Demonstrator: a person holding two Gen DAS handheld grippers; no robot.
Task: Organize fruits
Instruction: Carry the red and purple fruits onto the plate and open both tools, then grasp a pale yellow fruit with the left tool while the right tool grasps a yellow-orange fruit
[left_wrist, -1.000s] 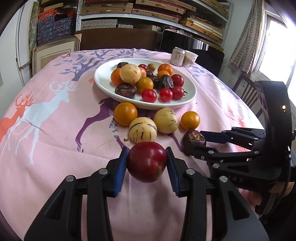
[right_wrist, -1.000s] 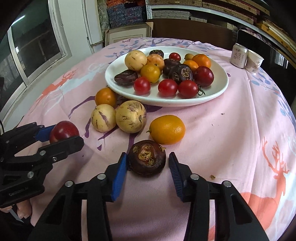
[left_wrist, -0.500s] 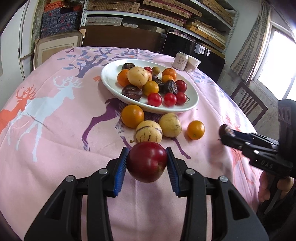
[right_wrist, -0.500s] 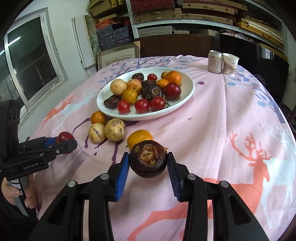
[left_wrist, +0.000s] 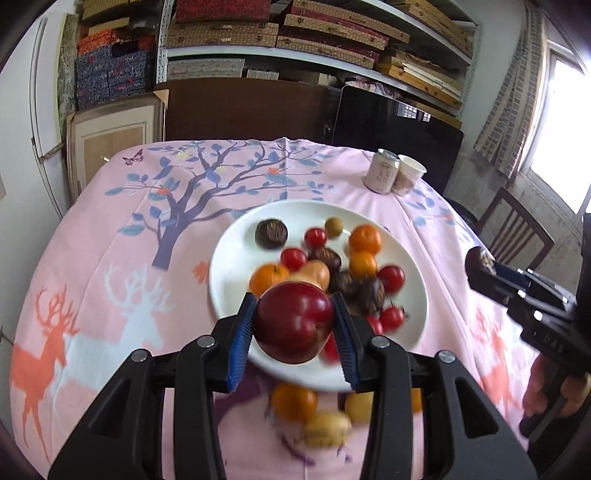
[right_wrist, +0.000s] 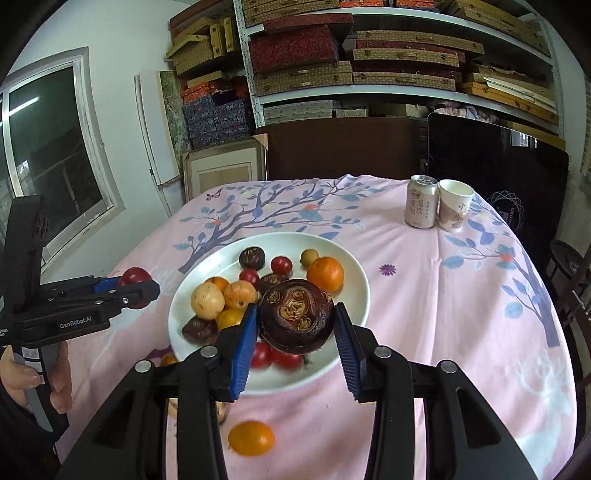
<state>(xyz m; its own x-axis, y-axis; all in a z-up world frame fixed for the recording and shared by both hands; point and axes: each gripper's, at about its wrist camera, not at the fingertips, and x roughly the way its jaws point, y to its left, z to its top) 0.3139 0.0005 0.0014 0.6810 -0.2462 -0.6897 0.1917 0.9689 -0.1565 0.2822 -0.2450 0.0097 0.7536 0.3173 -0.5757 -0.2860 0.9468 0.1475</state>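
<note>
My left gripper (left_wrist: 293, 334) is shut on a dark red apple (left_wrist: 293, 321), held in the air over the near edge of the white plate (left_wrist: 236, 258). My right gripper (right_wrist: 295, 338) is shut on a dark purple-brown round fruit (right_wrist: 297, 319), also raised above the white plate (right_wrist: 354, 291). The plate holds several tomatoes, oranges and dark fruits. Loose on the pink cloth, near the plate, lie an orange (left_wrist: 293, 402), a pale striped fruit (left_wrist: 327, 430) and a yellow-orange fruit (right_wrist: 251, 438). In the left wrist view the right gripper (left_wrist: 484, 267) appears at the right edge. In the right wrist view the left gripper (right_wrist: 136, 282) shows at the left.
A drink can (right_wrist: 421, 201) and a paper cup (right_wrist: 454, 205) stand at the far right of the table. A wooden chair (left_wrist: 517, 229) is beside the table on the right. Shelves of boxes and a dark panel stand behind. A hand (right_wrist: 22, 373) grips the left handle.
Both grippers have risen and moved forward over the plate, each still holding its fruit. The right one lifted the dark fruit off the cloth; the loose fruits now lie below and behind.
</note>
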